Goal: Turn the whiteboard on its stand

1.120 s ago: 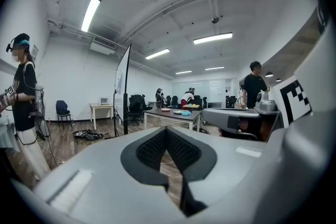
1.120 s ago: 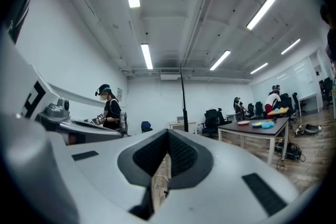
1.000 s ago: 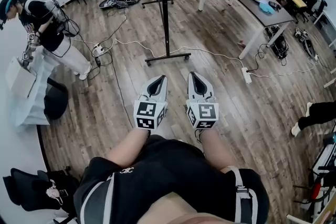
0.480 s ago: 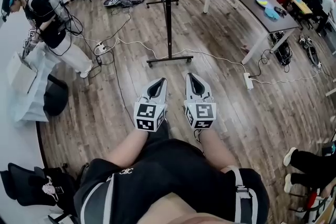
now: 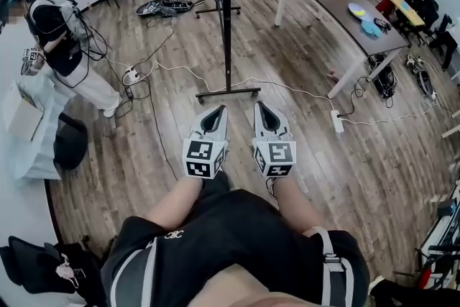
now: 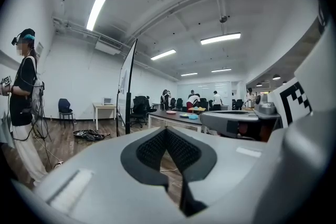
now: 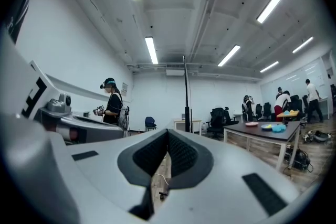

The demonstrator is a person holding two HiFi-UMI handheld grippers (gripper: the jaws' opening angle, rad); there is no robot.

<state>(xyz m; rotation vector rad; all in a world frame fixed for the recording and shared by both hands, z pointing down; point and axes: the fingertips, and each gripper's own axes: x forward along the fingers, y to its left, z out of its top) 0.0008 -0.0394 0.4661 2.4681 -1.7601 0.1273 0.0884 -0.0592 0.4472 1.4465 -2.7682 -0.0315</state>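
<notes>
Your left gripper (image 5: pixel 218 110) is closed on nothing, on the near side of the whiteboard (image 5: pixel 226 18), which stands edge-on to you on its wheeled stand (image 5: pixel 228 92). Your right gripper (image 5: pixel 263 108), also facing the whiteboard, has its jaws together and empty.

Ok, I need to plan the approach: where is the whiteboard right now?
The whiteboard stands edge-on at the head view's top centre, straight ahead of the left gripper and right gripper, with the long dark table to its right.
</notes>
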